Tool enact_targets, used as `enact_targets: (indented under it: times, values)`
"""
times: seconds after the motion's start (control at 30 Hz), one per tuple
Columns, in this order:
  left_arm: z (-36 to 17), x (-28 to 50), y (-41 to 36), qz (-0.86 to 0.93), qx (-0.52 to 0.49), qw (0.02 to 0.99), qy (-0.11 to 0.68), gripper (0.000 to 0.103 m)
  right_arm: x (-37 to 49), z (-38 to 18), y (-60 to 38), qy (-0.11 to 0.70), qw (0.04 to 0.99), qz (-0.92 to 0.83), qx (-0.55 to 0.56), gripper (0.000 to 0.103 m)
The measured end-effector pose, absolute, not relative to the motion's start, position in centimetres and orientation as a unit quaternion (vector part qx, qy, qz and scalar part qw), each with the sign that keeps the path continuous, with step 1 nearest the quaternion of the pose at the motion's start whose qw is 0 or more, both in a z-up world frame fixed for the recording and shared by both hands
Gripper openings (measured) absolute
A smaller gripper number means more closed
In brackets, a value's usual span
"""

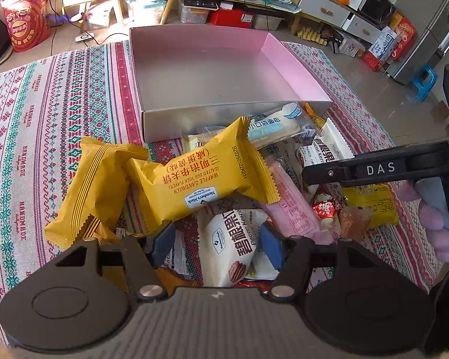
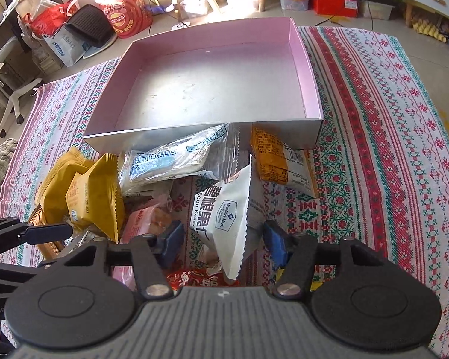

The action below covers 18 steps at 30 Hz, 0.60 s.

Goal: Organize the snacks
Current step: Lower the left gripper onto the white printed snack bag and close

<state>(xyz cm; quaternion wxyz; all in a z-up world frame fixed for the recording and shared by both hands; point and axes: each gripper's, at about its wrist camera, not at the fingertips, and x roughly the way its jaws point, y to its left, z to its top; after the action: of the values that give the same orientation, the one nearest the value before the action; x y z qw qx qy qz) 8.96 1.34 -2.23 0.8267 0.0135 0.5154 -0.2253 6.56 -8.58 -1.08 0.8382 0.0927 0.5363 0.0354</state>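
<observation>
A pile of wrapped snacks lies on the patterned cloth in front of an empty pink box [image 1: 296,68] [image 2: 311,83]. My left gripper [image 1: 217,246] hangs over the pile, and a white pecan kernel packet [image 1: 230,248] sits between its blue pads; the right pad is at the packet's edge and the left pad stands apart from it. A yellow waffle sandwich packet [image 1: 200,176] lies just beyond. My right gripper [image 2: 223,240] straddles another white pecan packet [image 2: 224,218] that stands on edge, with small gaps at both pads. Its finger [image 1: 329,173] shows in the left wrist view.
A clear bread packet [image 2: 176,161], an orange-and-white packet [image 2: 278,161], a pink bar [image 1: 293,206], a second yellow packet [image 1: 89,191] and small red sweets [image 1: 323,209] crowd the pile. A gloved hand [image 1: 440,227] holds the right gripper. Furniture and bags surround the table.
</observation>
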Motion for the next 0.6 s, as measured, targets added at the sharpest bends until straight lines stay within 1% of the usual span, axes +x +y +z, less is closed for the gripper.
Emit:
enact_targets:
  times: [0.1, 0.27, 0.37, 0.43, 0.47, 0.5, 0.53, 0.6]
  values:
    - [-2.6, 8.9, 1.0, -0.229, 0.014, 0.822, 0.521, 0.078, 6.9, -1.3, -8.8, 0.538, 0.838, 0.033, 0.092, 0.054]
    - [-3.3, 8.7, 0.1, -0.227, 0.015, 0.819, 0.527, 0.079, 7.0, -1.6, -8.6, 0.539, 0.837, 0.028, 0.089, 0.053]
    - [-3.5, 8.8, 0.3, -0.228, -0.005, 0.818, 0.529, 0.078, 7.0, -1.7, -8.6, 0.537, 0.839, 0.027, 0.086, 0.052]
    - [-3.6, 8.7, 0.5, -0.231, -0.017, 0.815, 0.531, 0.075, 7.0, -1.8, -8.6, 0.535, 0.840, 0.027, 0.084, 0.052]
    - [-3.7, 8.7, 0.5, -0.233, -0.025, 0.813, 0.533, 0.072, 7.0, -1.9, -8.5, 0.535, 0.841, 0.026, 0.082, 0.051]
    - [-3.8, 8.6, 0.6, -0.236, -0.035, 0.810, 0.535, 0.065, 7.0, -1.9, -8.4, 0.533, 0.842, 0.026, 0.082, 0.050]
    - [-3.9, 8.5, 0.7, -0.242, -0.048, 0.807, 0.537, 0.061, 6.9, -1.9, -8.4, 0.531, 0.843, 0.025, 0.081, 0.050]
    - [-3.9, 8.3, 0.7, -0.237, -0.049, 0.810, 0.535, 0.058, 6.8, -1.8, -8.3, 0.529, 0.844, 0.024, 0.080, 0.049]
